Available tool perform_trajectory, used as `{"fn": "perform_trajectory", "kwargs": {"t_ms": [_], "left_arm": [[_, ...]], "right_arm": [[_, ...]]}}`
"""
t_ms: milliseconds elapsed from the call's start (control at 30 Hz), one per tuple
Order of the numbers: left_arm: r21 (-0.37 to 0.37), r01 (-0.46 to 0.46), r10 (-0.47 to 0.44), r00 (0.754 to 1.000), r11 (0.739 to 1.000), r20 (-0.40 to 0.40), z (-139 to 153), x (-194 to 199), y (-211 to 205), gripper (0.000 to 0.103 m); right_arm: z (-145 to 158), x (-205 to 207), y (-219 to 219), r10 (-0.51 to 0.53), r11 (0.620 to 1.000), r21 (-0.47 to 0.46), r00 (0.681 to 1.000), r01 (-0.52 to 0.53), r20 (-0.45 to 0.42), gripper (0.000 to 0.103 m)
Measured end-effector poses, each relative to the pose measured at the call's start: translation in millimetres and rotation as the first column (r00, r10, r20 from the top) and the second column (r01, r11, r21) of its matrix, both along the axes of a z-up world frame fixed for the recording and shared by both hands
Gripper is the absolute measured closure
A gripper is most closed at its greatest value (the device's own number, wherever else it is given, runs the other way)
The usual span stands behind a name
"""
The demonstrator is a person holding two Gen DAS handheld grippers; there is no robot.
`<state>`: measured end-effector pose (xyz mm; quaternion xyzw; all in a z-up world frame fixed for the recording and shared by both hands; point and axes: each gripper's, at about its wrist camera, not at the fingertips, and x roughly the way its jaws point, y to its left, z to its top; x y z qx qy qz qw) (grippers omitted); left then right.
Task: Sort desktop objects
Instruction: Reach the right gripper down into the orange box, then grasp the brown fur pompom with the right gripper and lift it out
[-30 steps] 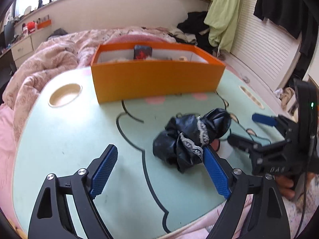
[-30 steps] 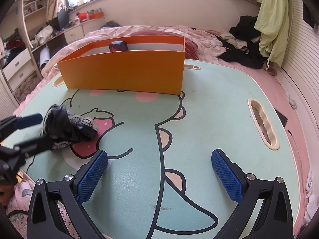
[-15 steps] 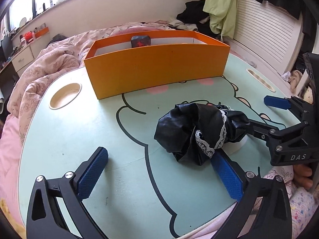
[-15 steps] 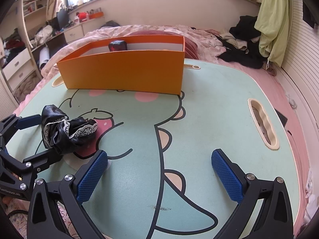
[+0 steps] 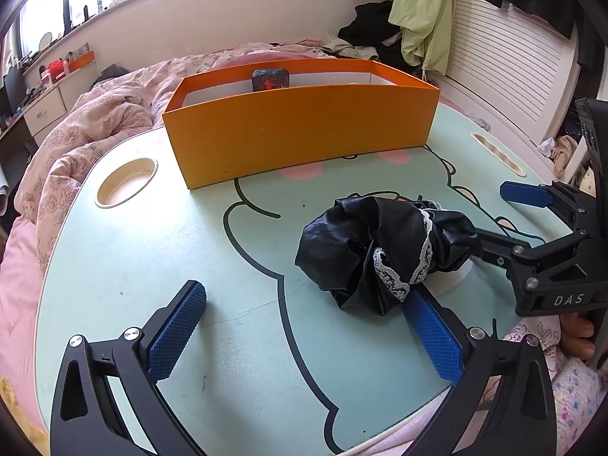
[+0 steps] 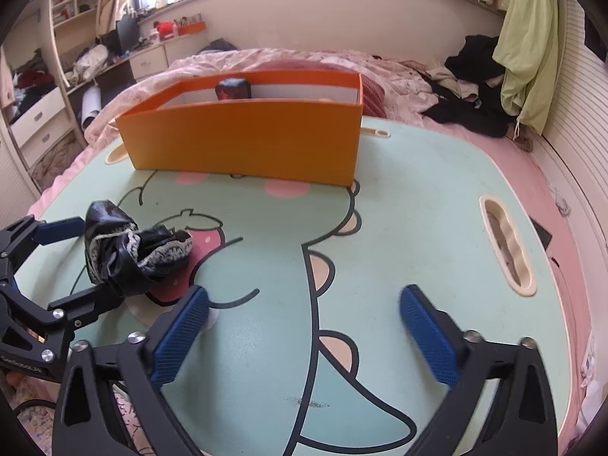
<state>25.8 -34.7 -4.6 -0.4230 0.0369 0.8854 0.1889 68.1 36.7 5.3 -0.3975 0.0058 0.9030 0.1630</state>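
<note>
A crumpled black cloth with white lace trim (image 5: 380,250) lies on the green cartoon table (image 5: 152,247), in front of the orange box (image 5: 304,129). My left gripper (image 5: 304,323) is open wide. The cloth rests against its right fingertip and well away from the left pad. From the right wrist view the cloth (image 6: 125,254) sits loosely between the left gripper's (image 6: 100,258) fingers. My right gripper (image 6: 304,326) is open over bare table with its jaws closing and nothing between them. Its left pad (image 6: 182,332) stands just right of the cloth. A dark item with a red mark (image 5: 270,79) stands inside the box.
A round cup hole (image 5: 127,182) is at the table's left and a long slot (image 6: 507,243) at its right. Something white (image 5: 452,279) peeks from under the cloth. Pink bedding (image 5: 87,125) surrounds the table. A hand (image 5: 575,336) holds the right gripper (image 5: 490,212).
The left gripper's jaws have spread wider and the cloth has settled onto the table, spreading out. The right gripper's pads have drawn slightly closer together. The box has not moved.
</note>
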Motion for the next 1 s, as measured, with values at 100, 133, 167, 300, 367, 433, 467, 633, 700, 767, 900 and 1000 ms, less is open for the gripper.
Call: {"fn": "perform_trajectory", "kwargs": {"t_ms": [100,133,167,300,367,433,467,633,700,767,900,1000], "left_arm": [[0.001,-0.001,0.001,1.000,1.000,-0.001,0,0,0,0.000],[0.001,-0.001,0.001,1.000,1.000,-0.001,0,-1,0,0.000],[0.001,-0.001,0.001,1.000,1.000,-0.001,0,-1,0,0.000],[0.003,0.001,-0.001,1.000,1.000,-0.002,0,-1,-1,0.000],[0.003,0.002,-0.002,1.000,1.000,-0.002,0,-1,-1,0.000],[0.003,0.003,-0.003,1.000,1.000,-0.002,0,-1,-1,0.000],[0.003,0.003,-0.003,1.000,1.000,-0.002,0,-1,-1,0.000],[0.007,0.006,-0.006,1.000,1.000,-0.004,0,-2,-2,0.000],[0.007,0.006,-0.006,1.000,1.000,-0.005,0,-1,-1,0.000],[0.008,0.006,-0.006,1.000,1.000,-0.004,0,-2,0,0.000],[0.011,0.007,-0.007,1.000,1.000,-0.005,0,-2,0,0.000],[0.011,0.008,-0.008,1.000,1.000,-0.005,-1,-2,0,0.000]], "right_arm": [[33,-4,-3,0.006,1.000,0.006,0.997,-0.005,-0.083,0.021],[48,-11,-4,0.016,1.000,-0.008,0.994,-0.017,-0.109,0.021],[62,-21,-6,0.033,0.999,-0.025,0.992,-0.036,-0.121,0.021],[90,-89,-8,0.078,0.988,-0.129,0.995,-0.085,-0.059,0.034],[84,-132,2,0.072,0.968,-0.242,0.997,-0.066,0.015,0.046],[70,-168,12,0.071,0.933,-0.358,0.995,-0.039,0.077,0.053],[61,-183,16,0.066,0.917,-0.399,0.992,-0.018,0.107,0.053],[26,-228,25,0.011,0.889,-0.447,0.969,0.103,0.245,0.053],[16,-236,23,0.004,0.883,-0.454,0.964,0.122,0.266,0.053],[7,-246,18,0.003,0.900,-0.417,0.954,0.129,0.301,0.053],[7,-249,11,-0.020,0.939,-0.321,0.951,0.124,0.309,0.064],[6,-242,18,-0.025,0.927,-0.351,0.957,0.131,0.289,0.064]]}}
